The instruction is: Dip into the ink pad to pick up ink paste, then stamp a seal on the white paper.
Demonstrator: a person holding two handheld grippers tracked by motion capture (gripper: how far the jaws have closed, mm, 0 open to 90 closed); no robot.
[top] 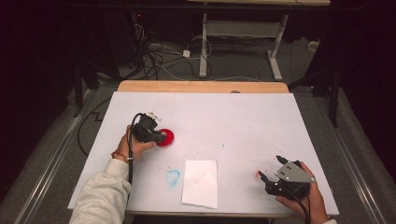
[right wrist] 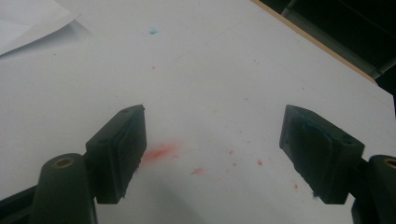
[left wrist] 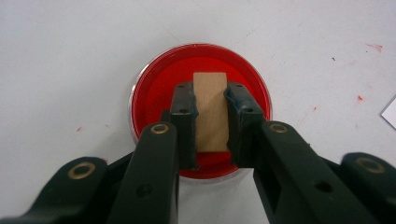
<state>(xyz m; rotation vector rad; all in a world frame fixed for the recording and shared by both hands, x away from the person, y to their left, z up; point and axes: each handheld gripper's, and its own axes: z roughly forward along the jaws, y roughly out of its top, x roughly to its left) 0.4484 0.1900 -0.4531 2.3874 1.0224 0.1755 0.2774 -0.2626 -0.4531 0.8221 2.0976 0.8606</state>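
Left hand-held gripper (left wrist: 210, 105) pinches a small tan wooden block (left wrist: 211, 112) between its pads, held right over the round dish of red paint (left wrist: 154, 88) on the left part of the white-covered counter (top: 243, 116); I can't tell if the block's lower end touches the paint. Right hand-held gripper (right wrist: 212, 149) sits spread wide with nothing between its jaws, low over red smears (right wrist: 159, 153) near the counter's front right. White paper sheet (top: 200, 183) and a blue smudge (top: 172, 177) lie between the two, at the front edge.

Tan wooden block (left wrist: 211, 112) clamped upright between left tongs (left wrist: 211, 105), above round dish of red paint (left wrist: 154, 88).
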